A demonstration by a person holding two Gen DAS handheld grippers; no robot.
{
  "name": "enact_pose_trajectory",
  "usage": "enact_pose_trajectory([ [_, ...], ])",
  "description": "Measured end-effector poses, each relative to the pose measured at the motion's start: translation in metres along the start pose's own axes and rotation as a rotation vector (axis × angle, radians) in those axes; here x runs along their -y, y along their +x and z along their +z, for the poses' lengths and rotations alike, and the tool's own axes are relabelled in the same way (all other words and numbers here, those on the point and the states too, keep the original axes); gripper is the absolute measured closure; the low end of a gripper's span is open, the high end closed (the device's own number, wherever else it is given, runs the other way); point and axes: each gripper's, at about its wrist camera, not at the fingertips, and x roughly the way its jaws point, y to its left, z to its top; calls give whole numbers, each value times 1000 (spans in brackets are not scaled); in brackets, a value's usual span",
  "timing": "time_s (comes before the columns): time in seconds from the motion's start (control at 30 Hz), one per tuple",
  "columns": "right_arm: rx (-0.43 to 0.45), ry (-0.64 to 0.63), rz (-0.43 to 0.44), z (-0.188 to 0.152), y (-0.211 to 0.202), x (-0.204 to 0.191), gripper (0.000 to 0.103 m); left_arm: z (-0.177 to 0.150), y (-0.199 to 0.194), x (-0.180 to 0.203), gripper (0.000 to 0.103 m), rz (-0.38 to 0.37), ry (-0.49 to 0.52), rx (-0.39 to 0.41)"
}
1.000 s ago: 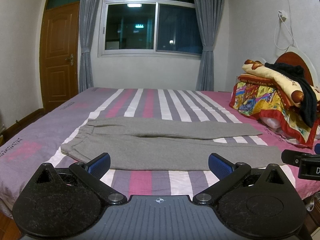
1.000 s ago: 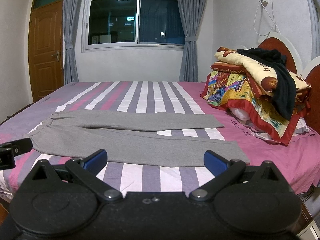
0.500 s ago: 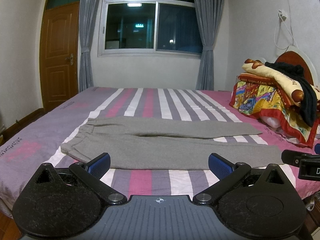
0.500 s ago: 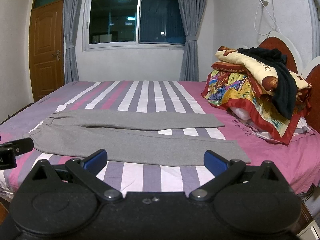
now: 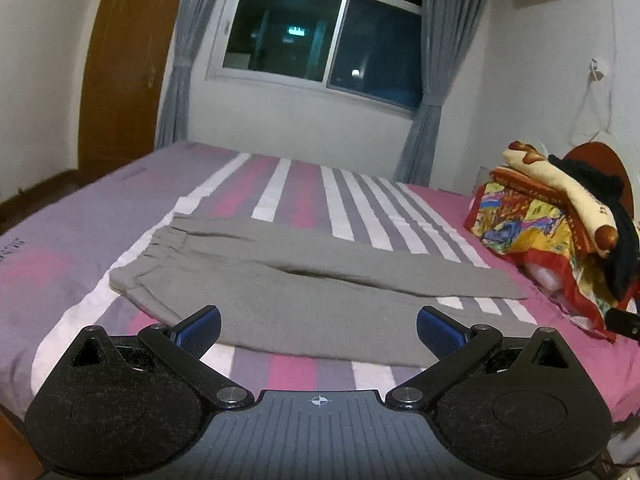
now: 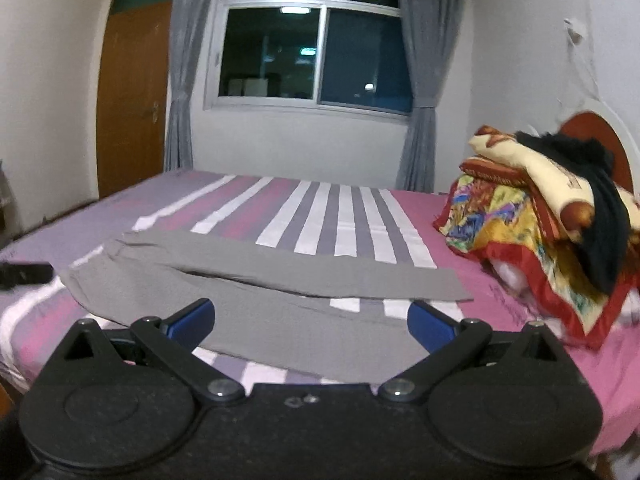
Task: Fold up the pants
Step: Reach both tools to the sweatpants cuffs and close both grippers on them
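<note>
A pair of plain grey knit pants (image 5: 288, 292) lies spread flat across the near half of a bed covered in a pink, purple and white striped sheet (image 5: 360, 208). The waistband points toward the left side of the bed and the 2 legs run toward the right, parted by a narrow gap near the cuffs.

The left gripper (image 5: 318, 326) hovers low at the near edge of the bed, over the upper part of the near leg. Its jaws are spread wide with nothing between them.

The right gripper (image 6: 310, 322) hovers likewise over the lower part of the near leg, its jaws also wide apart and empty.

At the right end of the bed sits a stack of colourful patterned quilts (image 6: 516, 224) with a black garment (image 6: 600, 216) draped over the top.
</note>
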Motion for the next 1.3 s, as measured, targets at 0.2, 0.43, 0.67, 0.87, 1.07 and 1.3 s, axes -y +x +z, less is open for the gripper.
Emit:
enact_pose_trajectory([
  [0.2, 11, -17, 156, 33, 61, 16, 4, 38, 85, -47, 0, 9, 45, -82],
  [0.43, -43, -119, 337, 75, 214, 4, 39, 110, 229, -134, 33, 74, 139, -141],
  [0.67, -169, -209, 465, 92, 408, -41, 43, 141, 379, -211, 1, 102, 152, -250],
  [0.87, -293, -233, 513, 77, 516, -55, 61, 135, 473, -239, 1, 76, 222, -358],
  [1.07, -418, -296, 575, 58, 572, -59, 34, 125, 533, -248, 1, 40, 253, -443],
  [1.3, -480, -317, 630, 52, 575, -58, 87, 132, 557, -239, 77, -21, 234, -463],
])
